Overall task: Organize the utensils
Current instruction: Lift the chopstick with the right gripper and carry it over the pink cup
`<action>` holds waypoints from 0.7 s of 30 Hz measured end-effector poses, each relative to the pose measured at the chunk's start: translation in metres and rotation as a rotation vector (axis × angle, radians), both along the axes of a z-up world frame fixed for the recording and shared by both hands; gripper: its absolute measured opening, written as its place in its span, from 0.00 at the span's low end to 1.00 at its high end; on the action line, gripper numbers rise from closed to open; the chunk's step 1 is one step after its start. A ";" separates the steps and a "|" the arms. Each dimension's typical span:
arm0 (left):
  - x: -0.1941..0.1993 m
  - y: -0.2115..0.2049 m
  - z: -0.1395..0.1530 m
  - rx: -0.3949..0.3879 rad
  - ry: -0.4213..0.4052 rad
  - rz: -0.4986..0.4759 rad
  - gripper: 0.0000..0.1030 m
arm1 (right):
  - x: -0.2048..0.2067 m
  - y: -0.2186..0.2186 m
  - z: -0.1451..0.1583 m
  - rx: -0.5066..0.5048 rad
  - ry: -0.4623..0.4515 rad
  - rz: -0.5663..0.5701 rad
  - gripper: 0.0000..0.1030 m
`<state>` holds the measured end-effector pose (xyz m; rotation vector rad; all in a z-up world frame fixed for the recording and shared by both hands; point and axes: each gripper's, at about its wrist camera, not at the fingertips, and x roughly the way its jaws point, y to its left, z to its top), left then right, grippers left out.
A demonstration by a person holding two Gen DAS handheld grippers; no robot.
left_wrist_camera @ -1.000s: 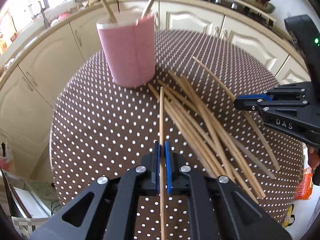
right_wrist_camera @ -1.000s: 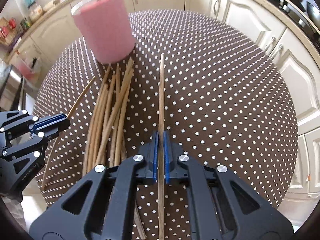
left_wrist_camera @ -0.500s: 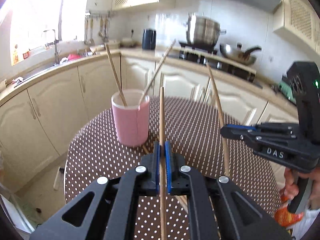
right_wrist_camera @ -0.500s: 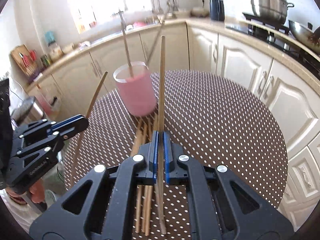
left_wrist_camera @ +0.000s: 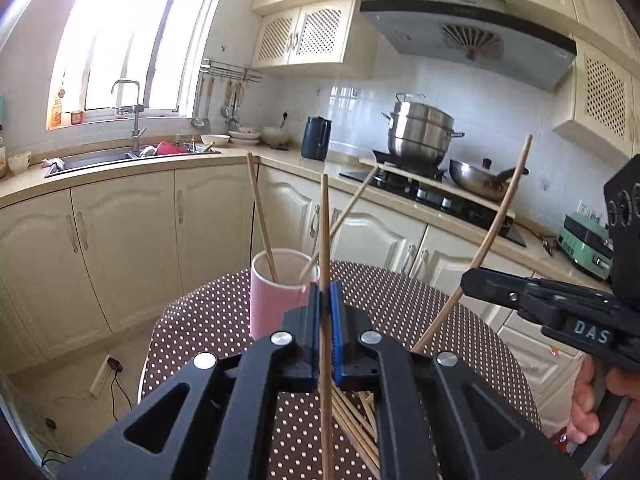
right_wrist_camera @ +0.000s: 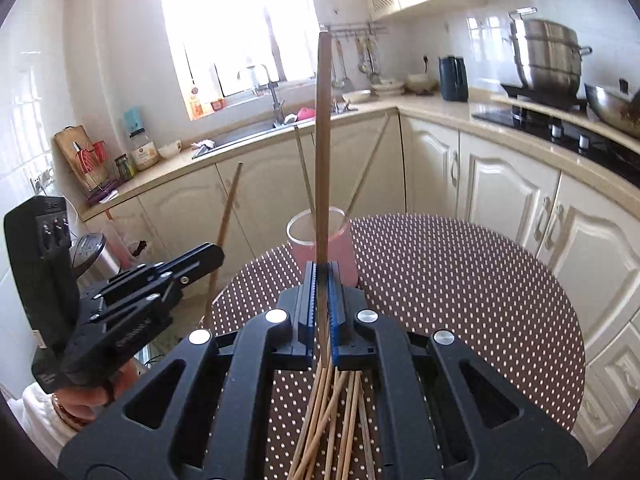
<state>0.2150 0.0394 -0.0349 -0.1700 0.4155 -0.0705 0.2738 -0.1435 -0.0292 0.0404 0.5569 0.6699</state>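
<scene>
- Left wrist view: the left gripper (left_wrist_camera: 325, 300) is seen clamped shut on one chopstick (left_wrist_camera: 325, 232), whose long axis runs almost upright along the fingers, tip raised above the pink cup (left_wrist_camera: 276, 292)
- The cup is found straight ahead and just below the fingertips, slightly to the left, on the dotted table (left_wrist_camera: 400, 292); two chopsticks are already leaned inside it
- The right gripper (left_wrist_camera: 468, 280) is seen at the right, closed on a second chopstick (left_wrist_camera: 496, 224) that is tilted up and to the right; it is judged farther from the cup than the left one
- Right wrist view: the right gripper (right_wrist_camera: 322, 272) is shown shut on its chopstick (right_wrist_camera: 323, 140), held near vertical, with the cup (right_wrist_camera: 320, 240) directly ahead beyond the fingertips
- The left gripper (right_wrist_camera: 200, 256) is seen at the left, pointed towards the cup
- The loose chopsticks (right_wrist_camera: 332, 420) are left lying on the table beneath the fingers
- Both grippers are held pitched slightly downward; a tip-down turn over the cup mouth is judged to be needed
</scene>
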 end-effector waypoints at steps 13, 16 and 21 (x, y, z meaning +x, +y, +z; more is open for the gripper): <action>0.033 0.027 0.025 -0.059 -0.152 0.042 0.05 | 0.023 0.027 0.019 0.029 -0.065 -0.003 0.06; 0.047 0.037 0.032 -0.089 -0.191 0.060 0.05 | 0.032 0.028 0.026 0.046 -0.084 -0.009 0.06; 0.071 0.045 0.037 -0.119 -0.242 0.084 0.05 | 0.048 0.036 0.038 0.074 -0.114 -0.021 0.06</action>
